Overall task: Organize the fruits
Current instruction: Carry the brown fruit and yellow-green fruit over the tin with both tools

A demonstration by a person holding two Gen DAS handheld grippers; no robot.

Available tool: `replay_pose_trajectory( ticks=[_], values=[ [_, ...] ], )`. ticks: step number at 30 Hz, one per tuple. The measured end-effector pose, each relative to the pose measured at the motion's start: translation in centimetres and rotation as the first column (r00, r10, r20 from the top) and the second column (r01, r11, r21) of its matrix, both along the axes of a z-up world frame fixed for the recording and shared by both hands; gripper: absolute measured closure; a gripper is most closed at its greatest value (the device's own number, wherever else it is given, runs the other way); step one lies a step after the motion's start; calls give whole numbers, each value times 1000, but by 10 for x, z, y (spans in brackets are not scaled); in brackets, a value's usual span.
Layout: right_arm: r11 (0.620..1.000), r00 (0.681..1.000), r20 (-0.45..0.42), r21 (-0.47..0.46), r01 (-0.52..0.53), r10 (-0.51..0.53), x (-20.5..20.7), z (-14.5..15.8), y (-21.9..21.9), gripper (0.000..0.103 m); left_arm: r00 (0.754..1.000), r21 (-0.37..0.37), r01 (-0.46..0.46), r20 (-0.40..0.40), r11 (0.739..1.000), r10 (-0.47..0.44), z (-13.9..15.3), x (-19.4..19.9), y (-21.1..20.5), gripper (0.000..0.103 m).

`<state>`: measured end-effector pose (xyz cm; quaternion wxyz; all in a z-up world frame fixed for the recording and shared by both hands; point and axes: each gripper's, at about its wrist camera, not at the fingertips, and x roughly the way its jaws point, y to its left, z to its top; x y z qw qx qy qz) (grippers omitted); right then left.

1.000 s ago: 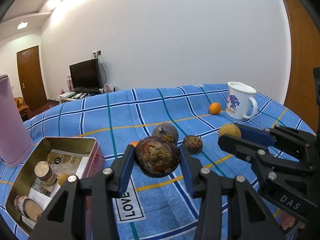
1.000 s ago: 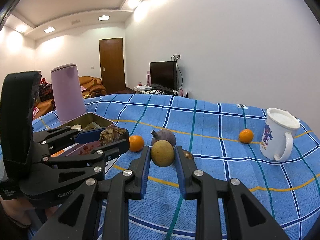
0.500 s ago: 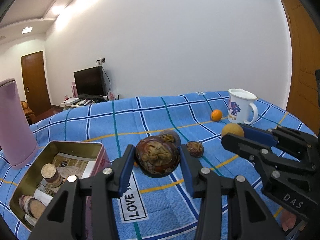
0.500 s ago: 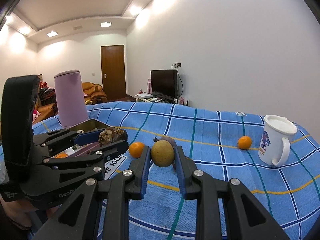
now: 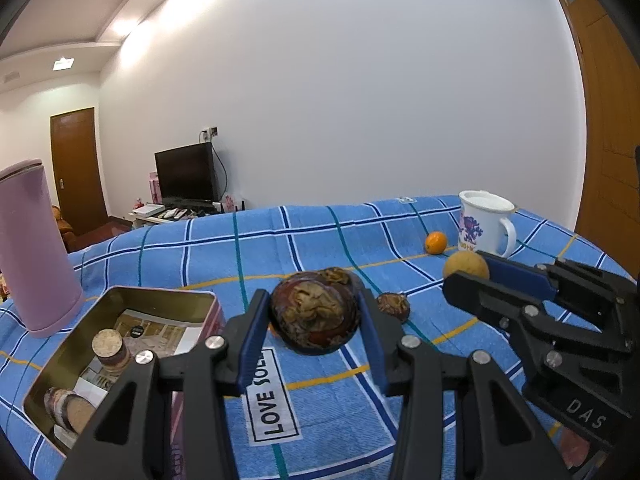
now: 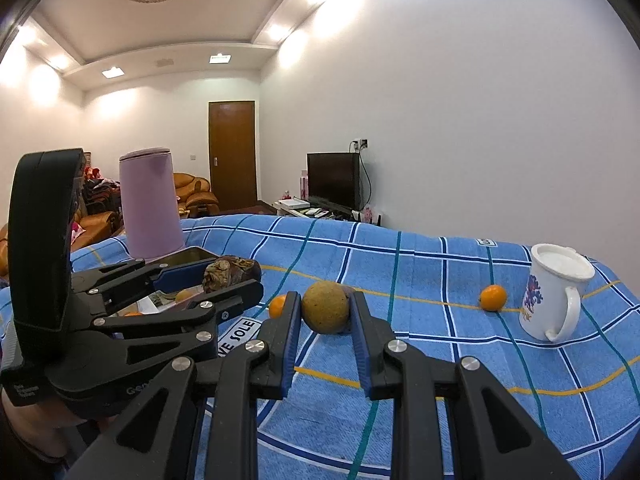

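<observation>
Both fruits are held clear of the blue checked cloth (image 5: 320,236) on the desk, beside the open gold-coloured metal tin (image 5: 120,312), the landmark for all places below. The left hand-held gripper (image 5: 314,320) is clamped on a dark maroon, wrinkled round fruit with a dried calyx (image 5: 314,314), just to the tin's right and above its rim level; the right hand-held gripper (image 6: 325,314) is clamped on a yellow-brown round fruit (image 6: 325,307), farther right of the tin. Inside the tin lie a printed paper sheet (image 5: 156,328) and round brown pieces (image 5: 108,346) at its near end; the far end looks freer. To do the step well, carry the maroon fruit over the tin's freer far end, lower it until it rests on the paper, and only then part the jaws, since a round fruit dropped from height would likely roll or bruise. Bring the right fruit in afterwards, so the two tools do not meet over the opening. Still on the cloth, right of the tin, are a small dark fruit (image 5: 394,304) and a small orange fruit (image 5: 436,242) beside a white printed mug (image 5: 480,224); a pink cylindrical container (image 5: 30,248) stands behind the tin's left side.
</observation>
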<state>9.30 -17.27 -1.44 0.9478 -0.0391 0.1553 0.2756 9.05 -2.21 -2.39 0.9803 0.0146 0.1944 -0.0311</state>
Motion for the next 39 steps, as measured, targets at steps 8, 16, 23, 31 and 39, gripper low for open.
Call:
replay_pose_trajectory(
  ticks=[8,16,23,31,39],
  values=[
    [1000,1000,7,-3,-9,9,-2,0,4,77,1000,-5,-1,0,1000,1,1,-3,1,57],
    [1000,1000,-5,-13,8,-8,-1,0,9,77,1000,-16,-5,-12,1000,5,1,-3,4,57],
    [999,1000,-5,-29,16,-16,-2,0,15,77,1000,-29,-6,-20,1000,5,0,-4,7,57],
    [999,1000,-12,-31,11,-11,-1,-1,22,77,999,-35,-20,-30,999,19,0,-6,13,57],
    [1000,999,-31,-28,-12,12,3,-3,33,77,998,-26,-67,-24,997,66,0,-12,24,57]
  ],
)
